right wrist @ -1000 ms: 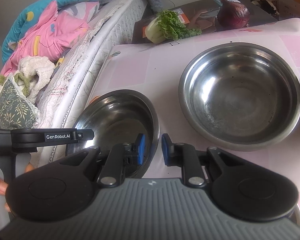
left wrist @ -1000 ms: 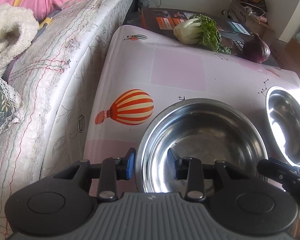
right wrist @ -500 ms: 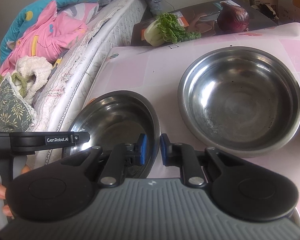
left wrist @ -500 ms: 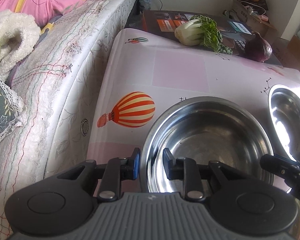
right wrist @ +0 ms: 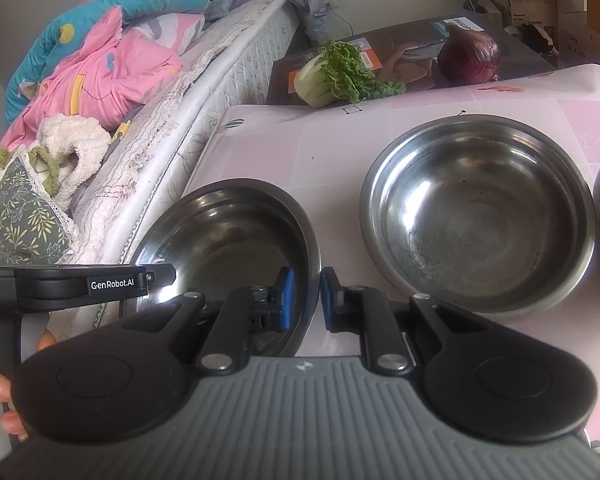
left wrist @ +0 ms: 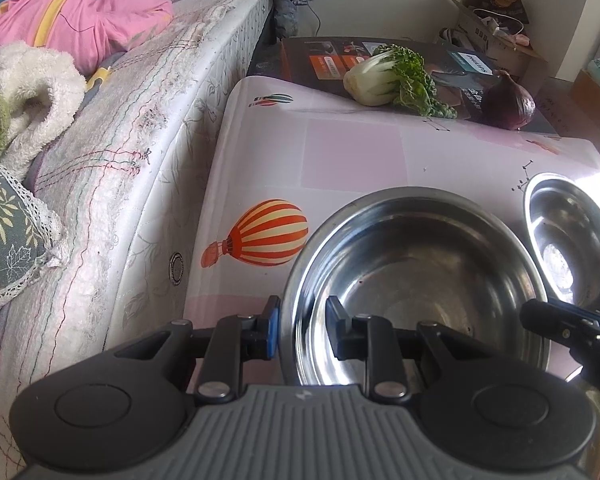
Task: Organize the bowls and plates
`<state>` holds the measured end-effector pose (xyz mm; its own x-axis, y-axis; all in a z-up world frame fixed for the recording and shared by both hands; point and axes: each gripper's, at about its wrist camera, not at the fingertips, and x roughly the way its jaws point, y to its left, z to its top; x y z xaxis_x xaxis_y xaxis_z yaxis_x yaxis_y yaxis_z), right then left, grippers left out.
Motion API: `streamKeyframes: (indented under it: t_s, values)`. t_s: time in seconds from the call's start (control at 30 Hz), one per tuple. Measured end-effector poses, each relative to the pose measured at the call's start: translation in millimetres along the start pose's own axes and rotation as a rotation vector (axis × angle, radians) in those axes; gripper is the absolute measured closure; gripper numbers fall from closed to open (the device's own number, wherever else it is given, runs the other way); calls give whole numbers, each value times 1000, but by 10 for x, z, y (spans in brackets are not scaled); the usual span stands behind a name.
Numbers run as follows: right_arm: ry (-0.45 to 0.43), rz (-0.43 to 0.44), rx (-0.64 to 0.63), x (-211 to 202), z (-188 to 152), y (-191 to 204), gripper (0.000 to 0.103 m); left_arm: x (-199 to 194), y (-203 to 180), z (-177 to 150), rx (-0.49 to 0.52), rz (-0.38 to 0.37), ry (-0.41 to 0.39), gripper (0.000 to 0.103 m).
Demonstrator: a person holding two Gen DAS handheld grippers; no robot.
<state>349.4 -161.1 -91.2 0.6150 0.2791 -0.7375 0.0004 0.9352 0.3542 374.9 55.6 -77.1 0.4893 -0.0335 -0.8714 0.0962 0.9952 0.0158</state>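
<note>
Two-handed grasp of a steel bowl [left wrist: 416, 280] standing at the near-left corner of the bench [left wrist: 352, 152], beside the bed [left wrist: 132, 128]. The left hand-held gripper [left wrist: 300, 330] is narrow, its jaws having just been closing, one inside and one outside the bowl's left rim wall; the right hand-held gripper [right wrist: 305, 300] is likewise closed narrow on the opposite, right rim. The step in hand appears to be lifting this bowl for nesting in the larger steel bowl [right wrist: 476, 212] just beside it on the right. Done well, both hands should rise together and level, keeping the rim from slipping out of the pads. The bowl sits upright, mouth upward; being round, it has no long axis beyond its vertical one.
</note>
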Motion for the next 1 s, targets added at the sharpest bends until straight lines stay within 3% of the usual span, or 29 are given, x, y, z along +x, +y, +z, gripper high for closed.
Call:
streamKeyframes:
  t_s: [0.53,1.0]
  values:
    - [-32,16,4,-213,41,-1,89,-197,-27,34,-7,0,-22,78]
    - [-85,16,73,-558,113,-313,89,-417,-443,157,41,-9,-47,78]
